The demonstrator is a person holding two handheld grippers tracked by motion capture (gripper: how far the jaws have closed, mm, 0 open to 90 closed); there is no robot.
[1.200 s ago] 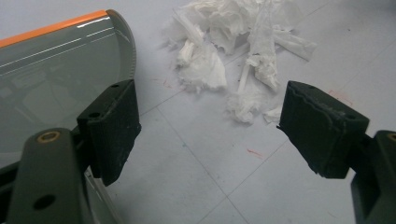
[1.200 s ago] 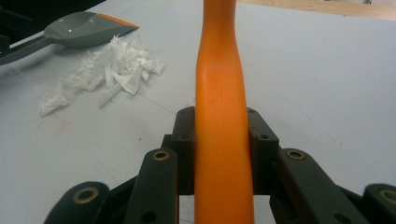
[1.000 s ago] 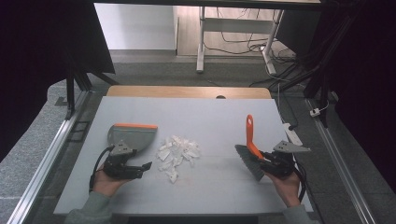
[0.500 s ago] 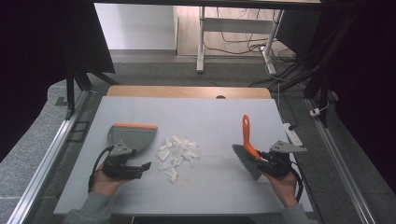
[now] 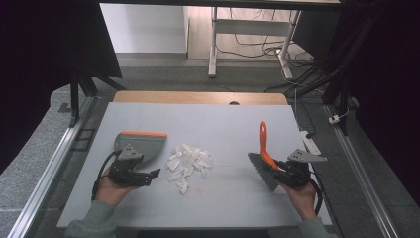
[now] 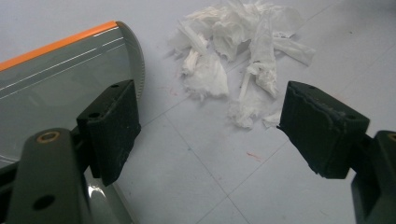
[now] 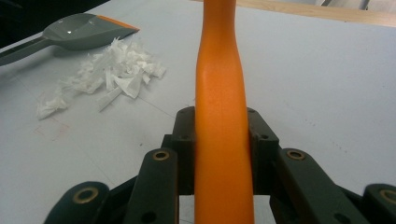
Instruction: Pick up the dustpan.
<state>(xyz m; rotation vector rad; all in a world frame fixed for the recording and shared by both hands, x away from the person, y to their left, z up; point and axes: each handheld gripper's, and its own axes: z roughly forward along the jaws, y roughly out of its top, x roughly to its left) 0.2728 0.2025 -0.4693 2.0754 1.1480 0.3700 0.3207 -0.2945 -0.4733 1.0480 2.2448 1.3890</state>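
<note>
A grey dustpan [image 5: 140,144] with an orange lip lies at the table's left. A pile of torn white paper scraps [image 5: 188,163] sits just right of it. My left gripper [image 5: 148,176] stands open in front of the dustpan, nothing between its jaws. In the left gripper view its left jaw overlaps the dustpan [image 6: 56,79], and the scraps [image 6: 233,46] lie ahead of the left gripper [image 6: 210,126]. My right gripper [image 5: 280,171] is shut on a brush [image 5: 263,144]; its orange handle [image 7: 222,116] points away and its dark bristles rest near the table.
The white table [image 5: 223,129] ends in a wooden strip [image 5: 198,96] at the far side. A white power strip [image 5: 309,141] lies by the right edge. A metal rail [image 5: 44,183] runs along the left side. From the right gripper view, dustpan [image 7: 79,30] and scraps [image 7: 107,74] lie far left.
The right gripper, holding the brush, has shifted very slightly sideways. The left gripper, dustpan and scraps have stayed put.
</note>
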